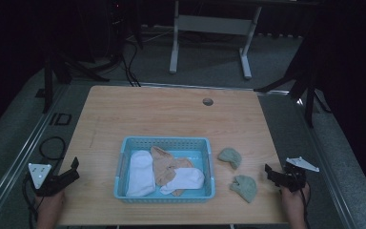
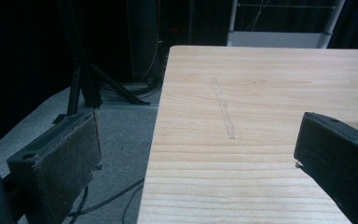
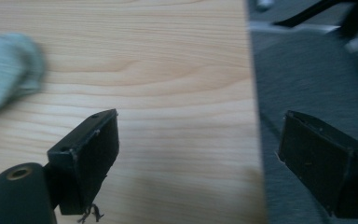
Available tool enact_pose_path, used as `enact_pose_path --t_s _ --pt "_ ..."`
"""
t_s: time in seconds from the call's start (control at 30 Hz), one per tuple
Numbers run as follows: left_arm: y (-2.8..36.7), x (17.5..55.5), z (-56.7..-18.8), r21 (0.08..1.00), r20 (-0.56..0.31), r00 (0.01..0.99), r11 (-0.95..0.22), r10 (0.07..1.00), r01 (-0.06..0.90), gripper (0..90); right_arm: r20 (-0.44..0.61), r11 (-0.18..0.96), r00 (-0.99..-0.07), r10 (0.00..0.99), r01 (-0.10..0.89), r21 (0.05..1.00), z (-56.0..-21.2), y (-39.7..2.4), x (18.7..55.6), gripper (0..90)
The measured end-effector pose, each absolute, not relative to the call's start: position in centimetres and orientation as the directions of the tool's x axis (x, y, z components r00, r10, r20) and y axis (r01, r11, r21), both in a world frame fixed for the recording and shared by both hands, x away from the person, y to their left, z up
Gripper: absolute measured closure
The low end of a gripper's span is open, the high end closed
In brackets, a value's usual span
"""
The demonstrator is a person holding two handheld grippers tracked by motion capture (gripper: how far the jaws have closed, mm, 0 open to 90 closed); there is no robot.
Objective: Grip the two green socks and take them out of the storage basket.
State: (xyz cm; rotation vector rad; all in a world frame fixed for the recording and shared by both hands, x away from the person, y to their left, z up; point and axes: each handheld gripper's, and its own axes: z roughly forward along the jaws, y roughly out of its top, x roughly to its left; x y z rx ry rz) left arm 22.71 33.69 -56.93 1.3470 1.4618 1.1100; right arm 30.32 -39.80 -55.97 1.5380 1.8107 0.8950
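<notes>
Two green socks lie on the surface near its right edge, beside the basket: the near green sock (image 1: 244, 187) toward the front edge and the far green sock (image 1: 230, 157) just behind it. The right tongs (image 1: 269, 172) hang near the first one, wide apart, nothing between them. The blue basket (image 1: 165, 142) holds white and tan socks. The left tongs (image 1: 73, 169) stand wide and empty at the front left corner.

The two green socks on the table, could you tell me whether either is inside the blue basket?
No, both green socks lie on the table right of the blue basket.
</notes>
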Motion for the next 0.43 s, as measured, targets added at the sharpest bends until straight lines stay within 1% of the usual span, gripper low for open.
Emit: enact_pose_path --t_s 0.03,0.1,0.2,0.27,0.33,0.43 --pt "33.68 22.70 -56.94 0.967 -0.013 -0.072 0.031 0.997 0.254 0.7 -0.022 0.108 -0.154 0.988 0.580 0.808 -56.02 -39.84 30.17 12.4" --pt "33.69 22.70 -56.94 0.967 -0.013 -0.072 0.031 0.997 0.254 0.7 0.013 0.073 -0.149 0.989 0.559 0.826 -55.88 -40.09 29.91 12.6" --pt "33.69 22.69 -56.94 0.967 -0.012 -0.073 0.030 0.997 0.252 0.7 0.029 0.050 -0.137 0.990 0.542 0.839 -56.09 -40.35 29.71 12.9" --pt "33.68 22.68 -56.94 0.967 -0.011 -0.073 0.029 0.997 0.252 0.7 0.029 0.050 -0.135 0.990 0.549 0.835 -56.18 -40.42 29.71 13.5" --pt "33.68 22.68 -56.94 0.967 -0.011 -0.074 0.030 0.997 0.253 0.7 0.042 0.040 -0.140 0.989 0.532 0.846 -56.15 -40.51 29.61 13.5" --pt "33.71 22.70 -56.94 0.967 -0.013 -0.074 0.032 0.997 0.254 0.7 0.039 0.043 -0.139 0.990 0.541 0.840 -56.17 -40.46 29.70 13.6"
